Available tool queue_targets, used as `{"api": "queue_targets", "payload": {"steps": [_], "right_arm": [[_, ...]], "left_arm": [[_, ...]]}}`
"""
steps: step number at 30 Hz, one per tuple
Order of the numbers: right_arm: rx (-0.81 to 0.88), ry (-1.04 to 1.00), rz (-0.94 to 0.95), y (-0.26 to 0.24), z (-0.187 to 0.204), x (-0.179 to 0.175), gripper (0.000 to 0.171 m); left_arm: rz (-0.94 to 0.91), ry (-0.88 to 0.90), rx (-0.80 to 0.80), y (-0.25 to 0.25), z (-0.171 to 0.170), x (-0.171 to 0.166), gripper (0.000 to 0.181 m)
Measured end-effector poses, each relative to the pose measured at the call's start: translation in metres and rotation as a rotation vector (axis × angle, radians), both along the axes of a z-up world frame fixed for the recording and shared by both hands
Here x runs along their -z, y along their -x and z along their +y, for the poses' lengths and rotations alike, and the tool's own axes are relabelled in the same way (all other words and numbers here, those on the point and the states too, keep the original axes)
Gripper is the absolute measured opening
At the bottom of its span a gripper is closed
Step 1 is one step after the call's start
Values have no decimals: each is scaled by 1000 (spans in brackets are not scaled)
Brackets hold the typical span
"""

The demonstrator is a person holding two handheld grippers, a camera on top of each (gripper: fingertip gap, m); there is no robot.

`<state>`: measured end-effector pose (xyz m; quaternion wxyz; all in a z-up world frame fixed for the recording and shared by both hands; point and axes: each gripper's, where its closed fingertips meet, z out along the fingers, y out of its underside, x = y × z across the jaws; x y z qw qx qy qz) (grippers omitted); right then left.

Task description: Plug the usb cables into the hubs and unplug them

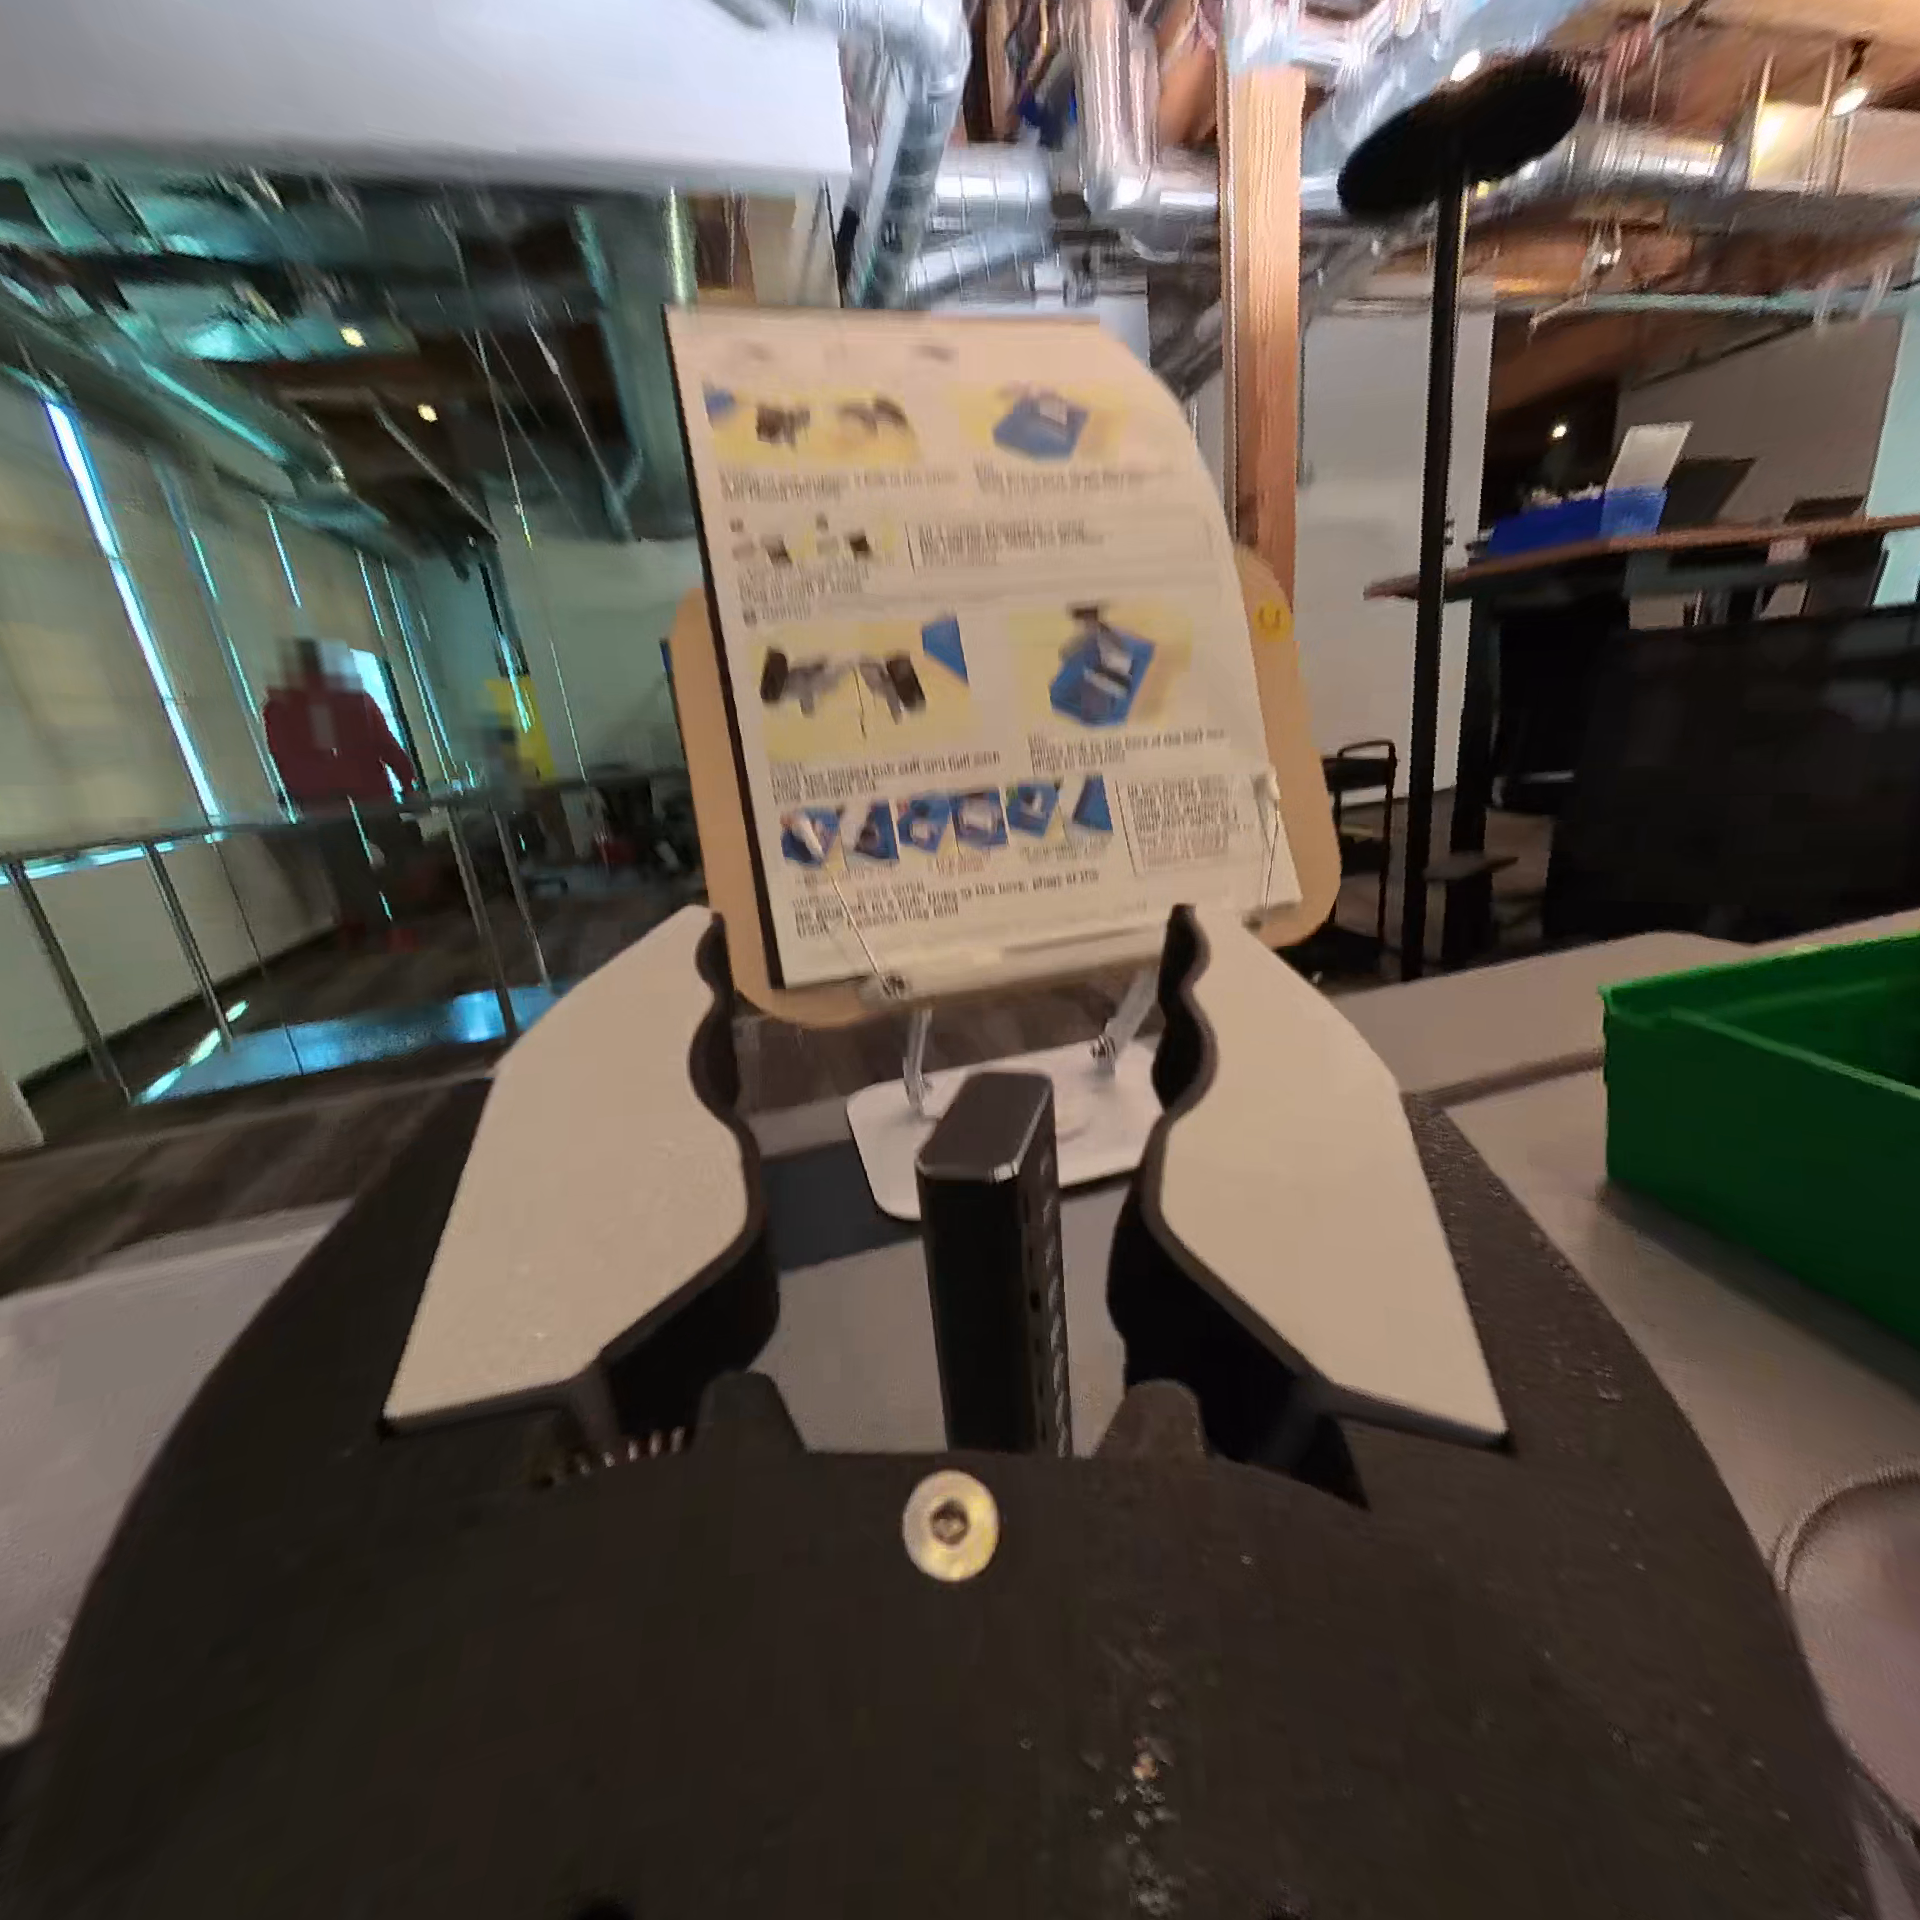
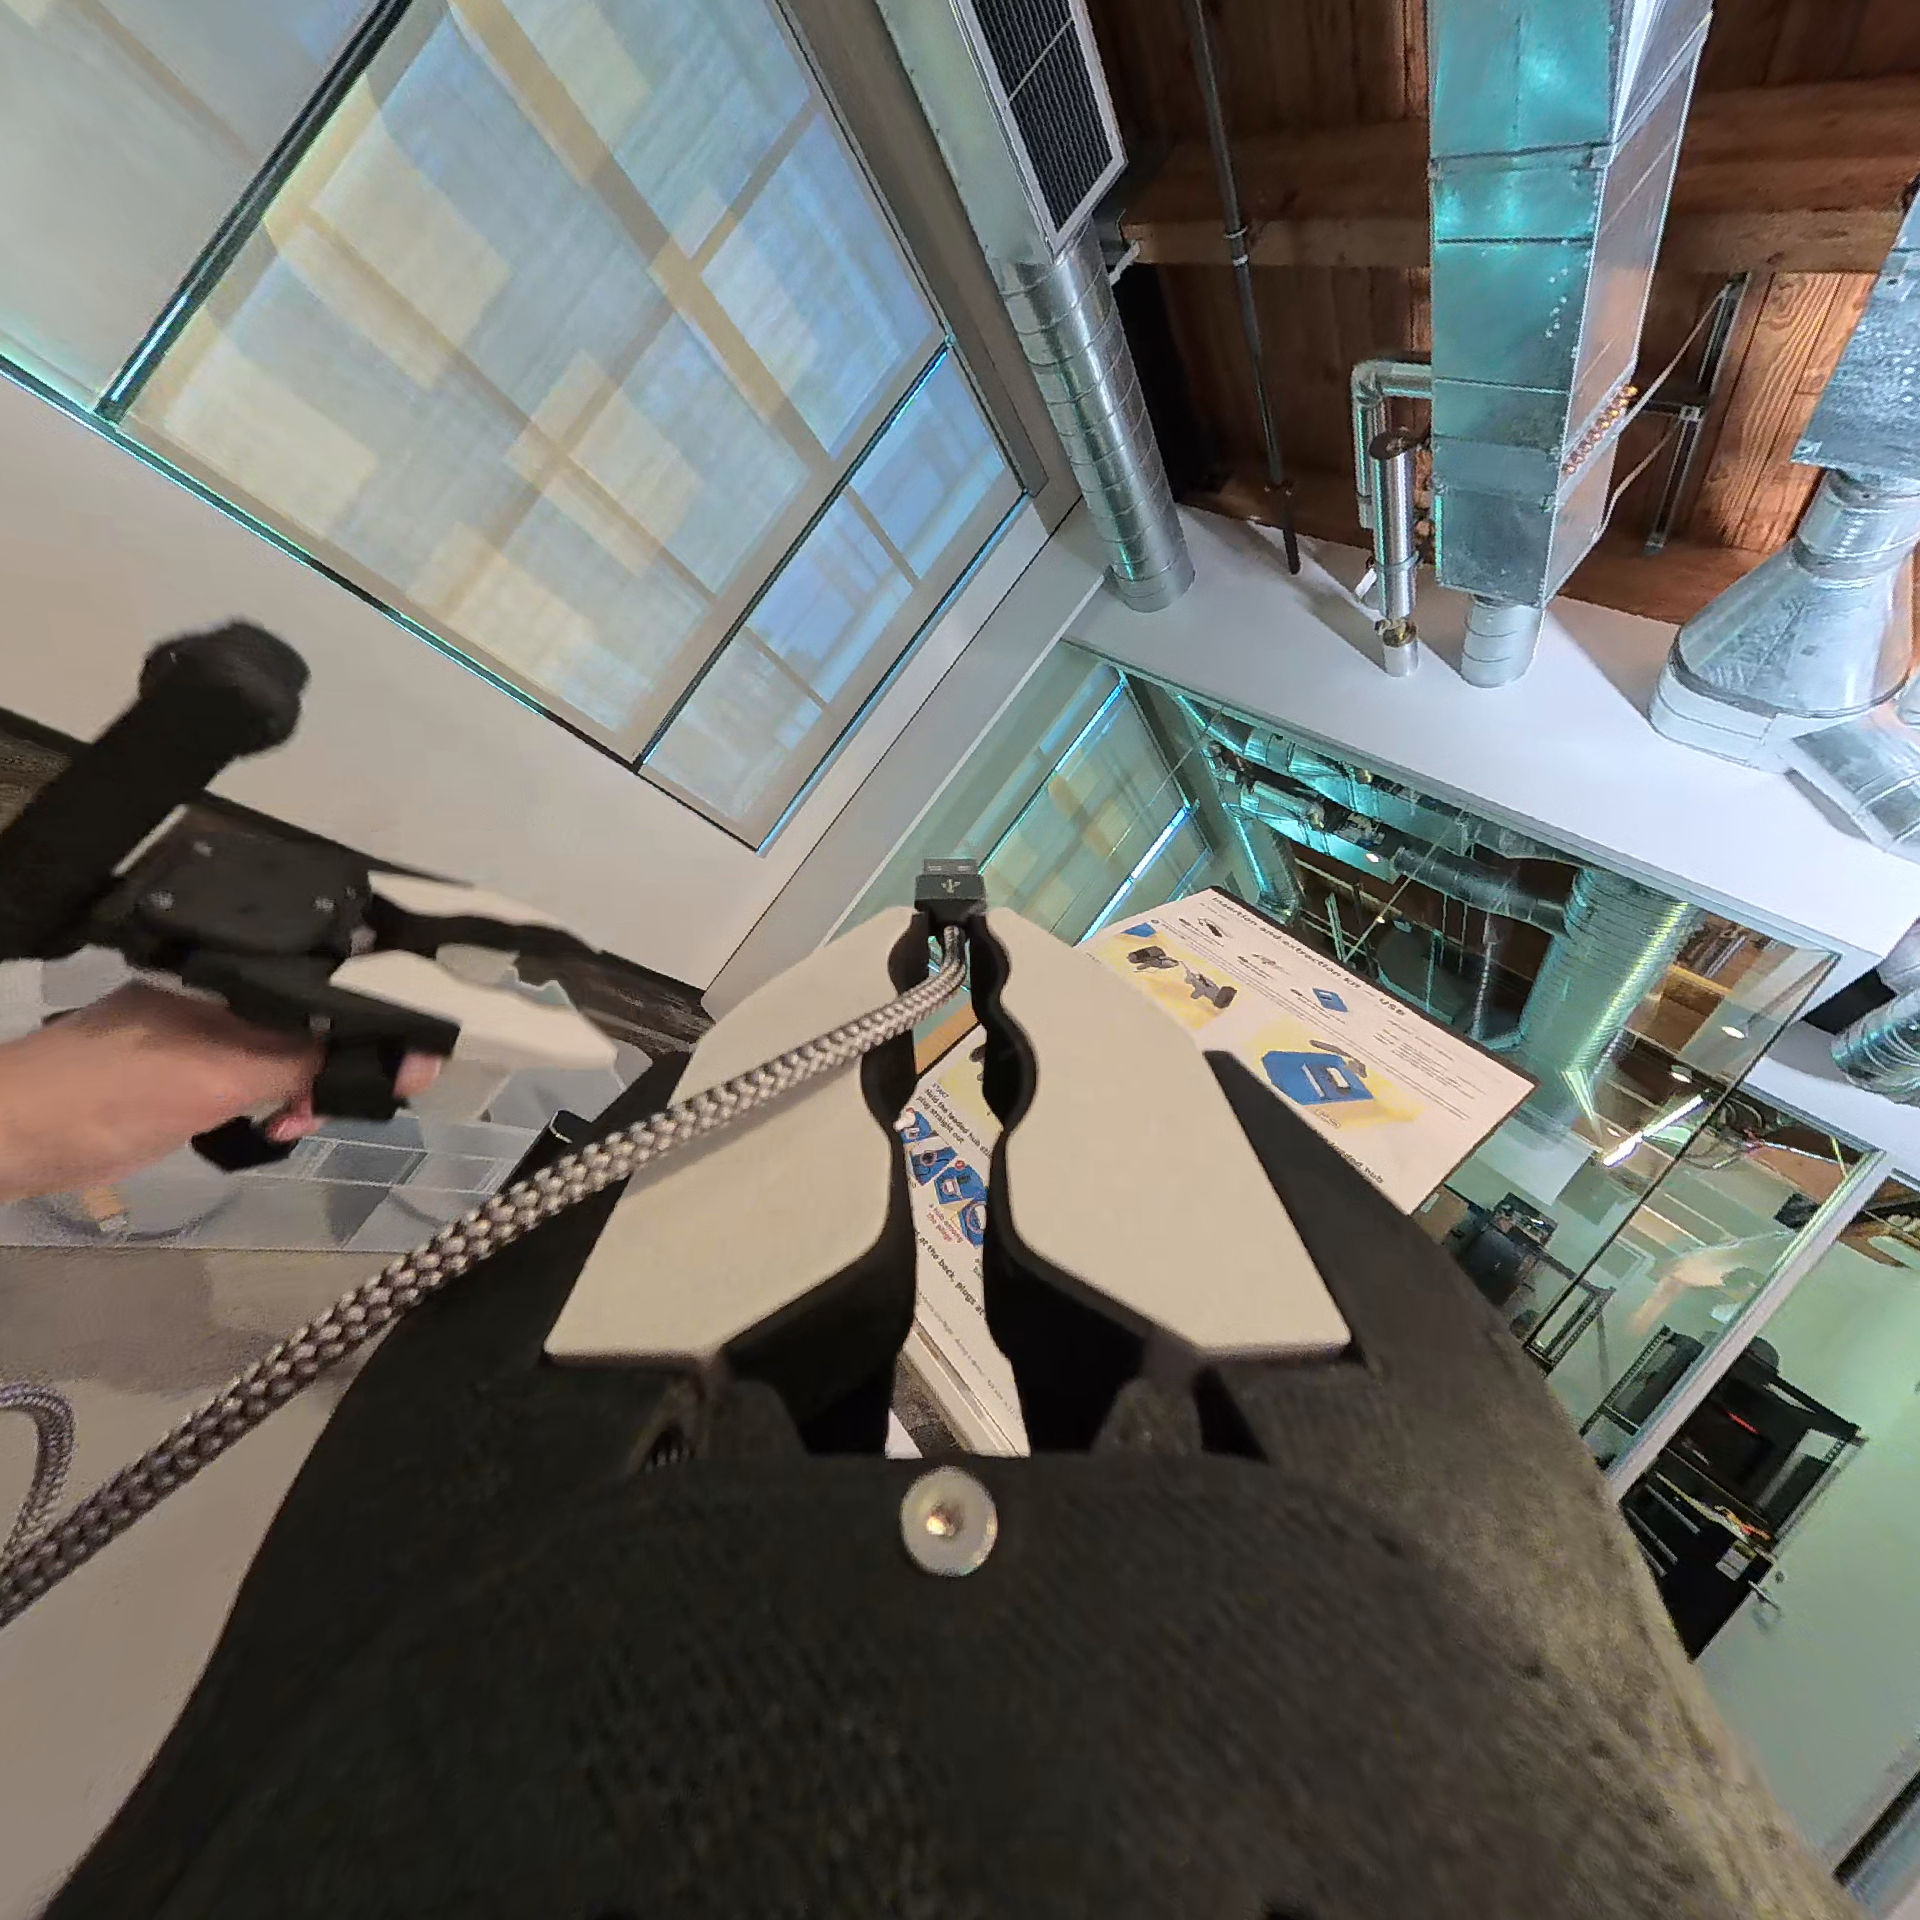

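Note:
In the left wrist view my left gripper [image 1: 948, 935] is open wide. A black USB hub [image 1: 987, 1247] stands upright between its fingers, deep near the base; I see a gap on its left side and a narrow one on its right. In the right wrist view my right gripper [image 2: 951, 930] is tilted up toward the ceiling and shut on a grey braided USB cable [image 2: 520, 1226] just behind its dark plug [image 2: 948, 883], which sticks out past the fingertips. The cable trails down to the left. The left gripper [image 2: 499, 977], held by a hand [image 2: 125, 1081], shows at the left.
An instruction sheet on a stand [image 1: 966, 644] is straight ahead of the left gripper on the grey table [image 1: 1662, 1403]. A green bin [image 1: 1766, 1091] sits at the right. A black pole [image 1: 1439, 520] stands behind. A person in red [image 1: 332, 727] is far off behind glass. The gap from one gripper's tips to the other's is roughly 25 cm.

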<state>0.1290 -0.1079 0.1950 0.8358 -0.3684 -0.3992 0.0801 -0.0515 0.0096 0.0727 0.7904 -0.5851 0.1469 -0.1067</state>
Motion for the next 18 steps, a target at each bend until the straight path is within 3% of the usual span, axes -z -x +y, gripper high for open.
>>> {"api": "queue_targets", "payload": {"steps": [6, 12, 18], "right_arm": [[8, -1, -23, 4, 1, 4, 8], [11, 1, -37, 7, 3, 7, 8], [16, 14, -63, 12, 10, 15, 8]], "left_arm": [[-35, 133, 68, -16, 29, 47, 86], [67, 194, 54, -14, 53, 97, 77], [94, 335, 185, -26, 62, 132, 68]]}}
